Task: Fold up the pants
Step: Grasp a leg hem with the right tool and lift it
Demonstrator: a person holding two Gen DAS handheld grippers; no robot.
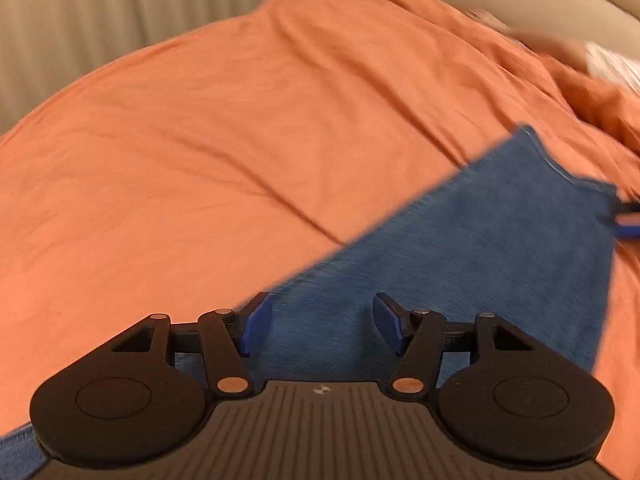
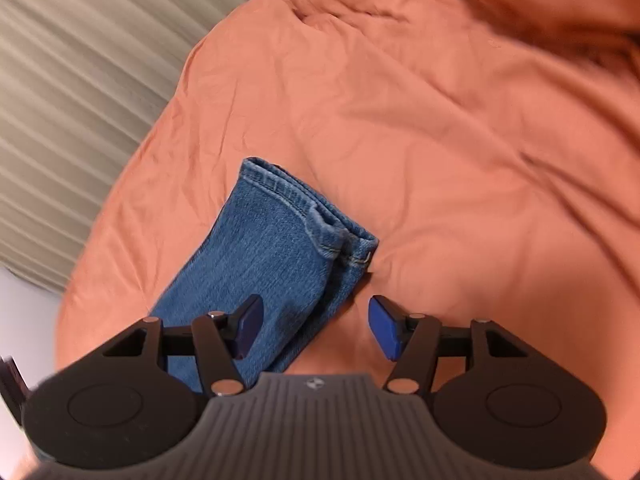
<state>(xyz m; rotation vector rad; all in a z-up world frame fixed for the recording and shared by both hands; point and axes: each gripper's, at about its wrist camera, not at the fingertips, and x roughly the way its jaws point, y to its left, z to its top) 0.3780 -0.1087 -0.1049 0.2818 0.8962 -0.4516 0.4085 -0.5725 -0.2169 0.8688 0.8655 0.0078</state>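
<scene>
Blue denim pants (image 1: 460, 248) lie flat on an orange bedsheet (image 1: 200, 140), running from under my left gripper toward the right. My left gripper (image 1: 322, 326) is open above the denim, holding nothing. In the right wrist view the stacked leg hems (image 2: 280, 240) lie on the sheet (image 2: 440, 140), stitching visible. My right gripper (image 2: 316, 326) is open over the hem end's right edge, its left pad (image 2: 248, 326) above the denim and its right pad (image 2: 386, 328) above the sheet. The right gripper's blue tip (image 1: 628, 220) shows blurred at the left wrist view's right edge.
The orange sheet is bunched into a heap at the far end (image 2: 520, 0). A beige ribbed surface (image 2: 72, 80) lies beyond the bed's edge on the left. A white floor patch (image 2: 24, 320) shows at the lower left.
</scene>
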